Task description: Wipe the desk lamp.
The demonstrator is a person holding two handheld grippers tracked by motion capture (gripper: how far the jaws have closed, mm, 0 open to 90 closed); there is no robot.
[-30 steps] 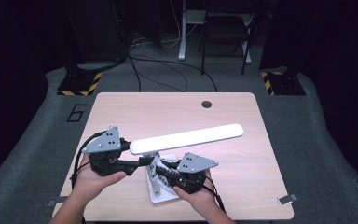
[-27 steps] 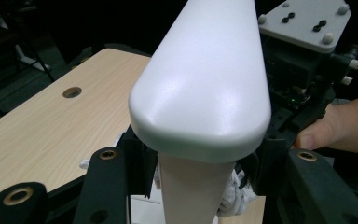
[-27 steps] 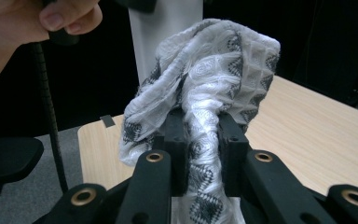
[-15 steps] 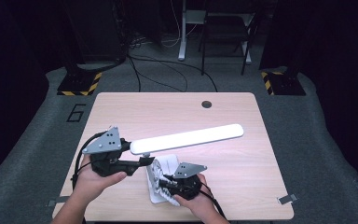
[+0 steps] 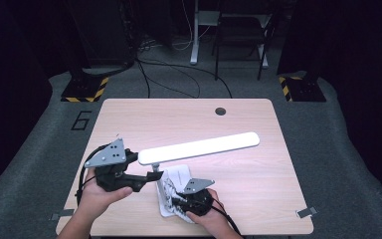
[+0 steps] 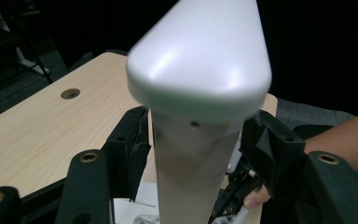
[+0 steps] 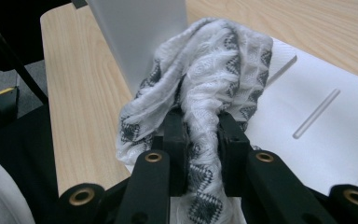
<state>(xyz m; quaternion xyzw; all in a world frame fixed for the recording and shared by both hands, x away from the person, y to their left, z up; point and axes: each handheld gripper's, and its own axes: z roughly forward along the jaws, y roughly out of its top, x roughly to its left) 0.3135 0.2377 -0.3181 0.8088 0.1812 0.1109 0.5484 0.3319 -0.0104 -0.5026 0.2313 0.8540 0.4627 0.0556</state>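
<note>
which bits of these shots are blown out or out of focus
High view: the lit lamp head is blown out to plain white against a dark room. Left gripper view: the lamp head's rounded end sits so close that it is soft and blurred. Right gripper view: the patterned cloth is sharp, the table edge softer.

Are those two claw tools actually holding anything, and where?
The right gripper pinches a bunched fold of the patterned cloth. The left gripper straddles the white lamp's upright arm; its jaws have just been opening.

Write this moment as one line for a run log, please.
left gripper: jaws just opened wider, astride lamp arm | right gripper: shut on cloth, over lamp base | table
</note>
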